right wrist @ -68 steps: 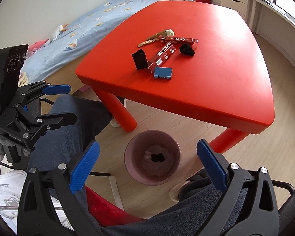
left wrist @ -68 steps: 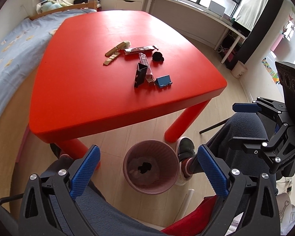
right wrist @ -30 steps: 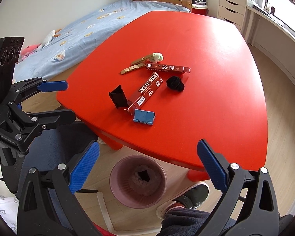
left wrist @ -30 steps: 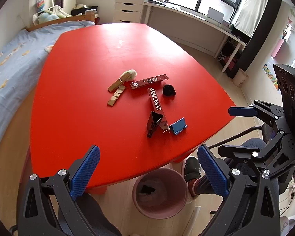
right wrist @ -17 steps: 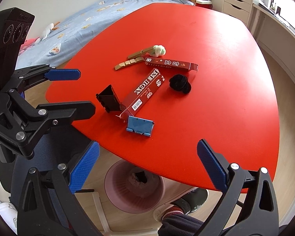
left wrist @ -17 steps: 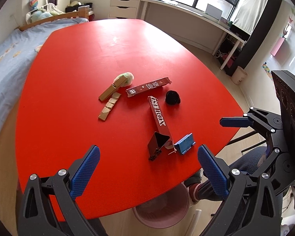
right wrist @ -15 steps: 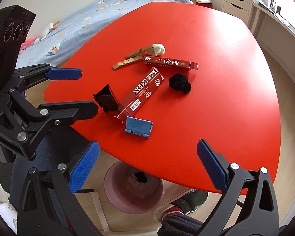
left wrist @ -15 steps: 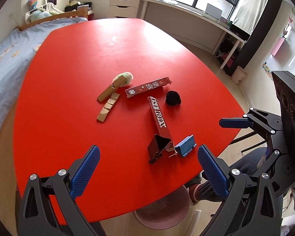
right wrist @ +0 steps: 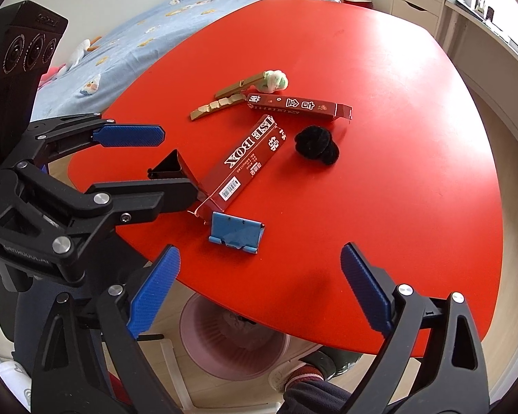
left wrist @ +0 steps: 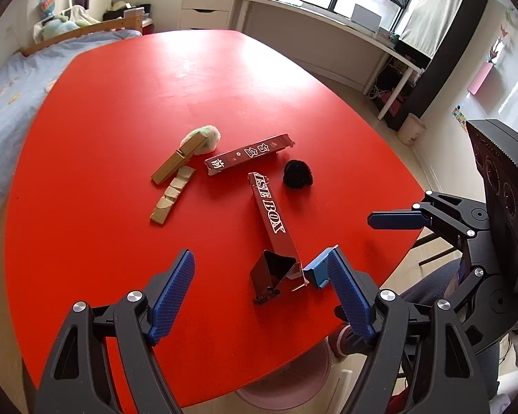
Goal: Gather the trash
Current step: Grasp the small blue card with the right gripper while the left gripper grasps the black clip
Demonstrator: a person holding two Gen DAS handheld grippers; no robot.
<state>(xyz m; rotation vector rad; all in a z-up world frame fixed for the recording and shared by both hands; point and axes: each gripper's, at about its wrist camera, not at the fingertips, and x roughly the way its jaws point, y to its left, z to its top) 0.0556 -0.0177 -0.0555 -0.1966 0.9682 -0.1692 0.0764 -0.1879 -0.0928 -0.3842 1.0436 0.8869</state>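
On the red table (left wrist: 121, 103) lie a long red box (left wrist: 271, 214), a second red box (left wrist: 248, 153), a black fuzzy ball (left wrist: 297, 176), a wooden clip (left wrist: 178, 162) with a pale fluff ball (left wrist: 205, 136), a tan strip (left wrist: 171, 196) and a small blue stand (right wrist: 236, 231). My left gripper (left wrist: 259, 293) is closing, and the long box's black open end sits between its pads without touching them. My right gripper (right wrist: 259, 289) hovers just short of the blue stand, jaws wide and closing slightly, with nothing between them.
A pink bin (right wrist: 231, 341) stands on the floor under the table's near edge, with a shoe (right wrist: 314, 365) beside it. A bed (right wrist: 127, 34) runs along the table's left side. Drawers (left wrist: 207, 3) and a desk stand beyond the table.
Both grippers came forward and lower over the table's near edge. The left jaws narrowed around the long box's open end. The right jaws narrowed a little.
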